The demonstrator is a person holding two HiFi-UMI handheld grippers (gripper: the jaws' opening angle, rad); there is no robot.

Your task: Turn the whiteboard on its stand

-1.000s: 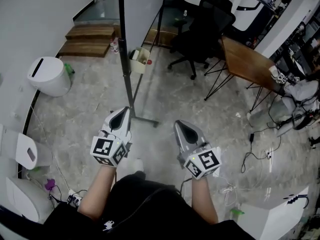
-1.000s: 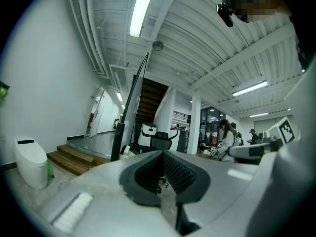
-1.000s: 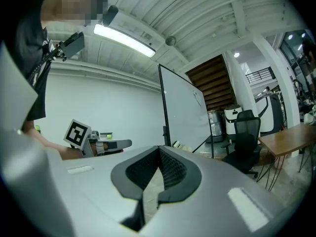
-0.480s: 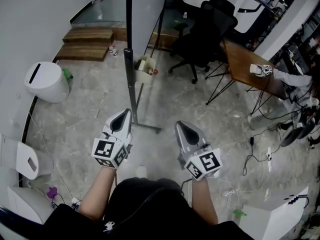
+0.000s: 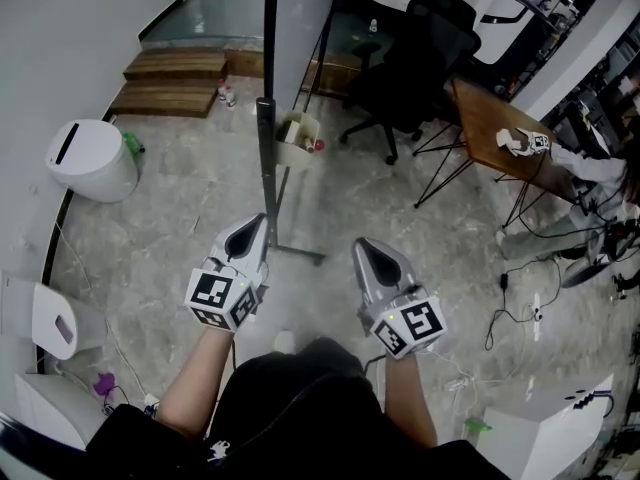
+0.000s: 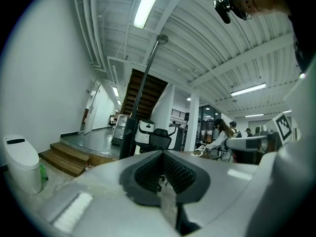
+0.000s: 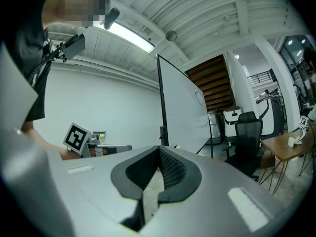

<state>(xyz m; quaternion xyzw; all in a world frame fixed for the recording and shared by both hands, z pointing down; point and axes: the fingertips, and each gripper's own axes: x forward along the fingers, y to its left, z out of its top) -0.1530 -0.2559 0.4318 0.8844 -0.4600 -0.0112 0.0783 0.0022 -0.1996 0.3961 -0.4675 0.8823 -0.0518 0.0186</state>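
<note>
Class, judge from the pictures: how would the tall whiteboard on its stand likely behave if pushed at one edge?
The whiteboard looks like a stiff, flat panel, so it would probably swing rather than flex. Standing tall on a slim post with a narrow foot, it might tip if shoved hard.

The right tongs [image 7: 159, 151] stand closed and empty, pointing at the whiteboard [image 7: 182, 115], seen nearly edge-on; a black office chair [image 7: 247, 135] stands to its right.
</note>
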